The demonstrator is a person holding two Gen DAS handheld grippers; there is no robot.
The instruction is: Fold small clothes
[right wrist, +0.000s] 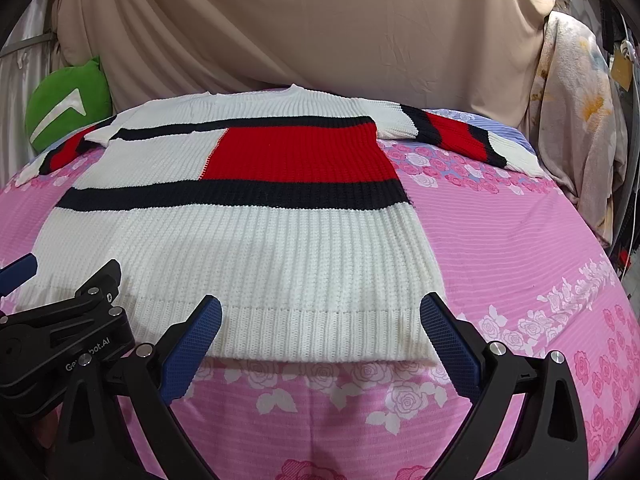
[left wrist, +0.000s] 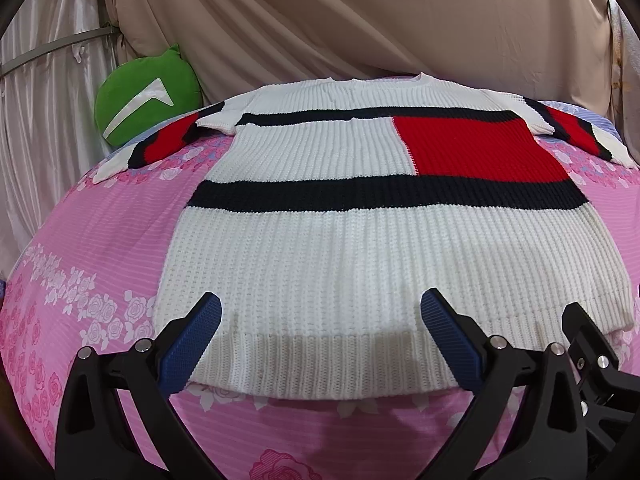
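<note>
A white ribbed knit sweater (left wrist: 320, 248) (right wrist: 256, 248) with black bands and a red block lies spread flat on the pink floral bedspread (left wrist: 96, 240) (right wrist: 520, 248), hem nearest me, both sleeves stretched out to the sides. My left gripper (left wrist: 321, 308) hovers over the left half of the hem, open, blue pads wide apart with nothing between them. My right gripper (right wrist: 321, 308) hovers over the hem's right corner, open as well and empty. The left gripper's black frame (right wrist: 80, 312) shows at the right wrist view's lower left.
A green cushion (left wrist: 148, 96) (right wrist: 68, 104) rests at the bed's far left against beige draped cloth (left wrist: 360, 16). A pale floral blanket (right wrist: 576, 120) hangs at the right. A blue-striped pillow (right wrist: 480, 120) lies under the right sleeve.
</note>
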